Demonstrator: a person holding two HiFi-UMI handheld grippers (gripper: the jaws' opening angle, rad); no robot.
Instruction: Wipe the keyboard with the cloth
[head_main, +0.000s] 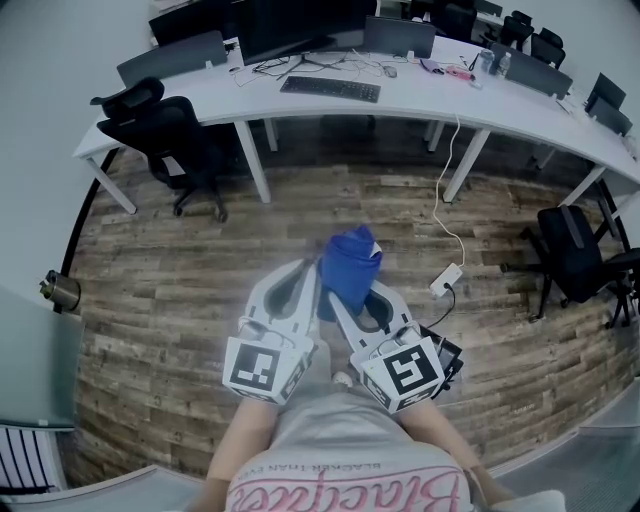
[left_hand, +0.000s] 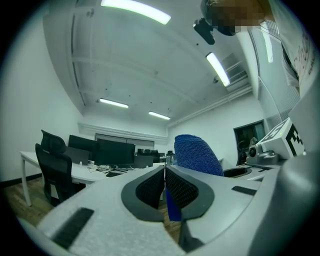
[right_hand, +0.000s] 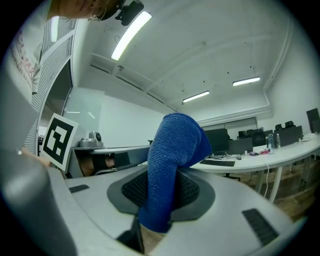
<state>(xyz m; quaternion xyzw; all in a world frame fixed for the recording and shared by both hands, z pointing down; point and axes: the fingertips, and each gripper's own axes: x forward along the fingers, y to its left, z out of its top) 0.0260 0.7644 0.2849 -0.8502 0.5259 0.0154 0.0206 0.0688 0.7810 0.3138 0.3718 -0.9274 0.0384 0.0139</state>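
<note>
- Keyboard (head_main: 330, 88) is lying on the long white desk (head_main: 430, 103), close to its front edge and in front of a dark monitor (head_main: 290, 25), toward the desk's left end.
- Nothing is touching the keyboard; it is sitting well apart from both tools, with open wooden floor (head_main: 190, 270) stretching between the person and the desk.
- The blue cloth (head_main: 350, 262) is being carried in the right gripper (right_hand: 161, 197). Its jaws are clamping the lower part of the cloth, while the bunched upper part is standing up above the tips.
- The left gripper (left_hand: 164, 185) is being held just beside the right one with its jaws pressed together. A thin blue sliver is showing low in the gap, but the cloth's bulk is sitting off to that gripper's right, so I am judging this tool to be gripping nothing of substance.
- Both grippers are being held in front of the person, who is standing on the floor and facing the desk.
- Progress, as judged: the cloth is in hand, so pick-up is looking complete. No wiping is under way.
- Remaining, as judged: crossing to the desk's front edge, bringing the cloth down onto the keys, and wiping along the keyboard.
</note>
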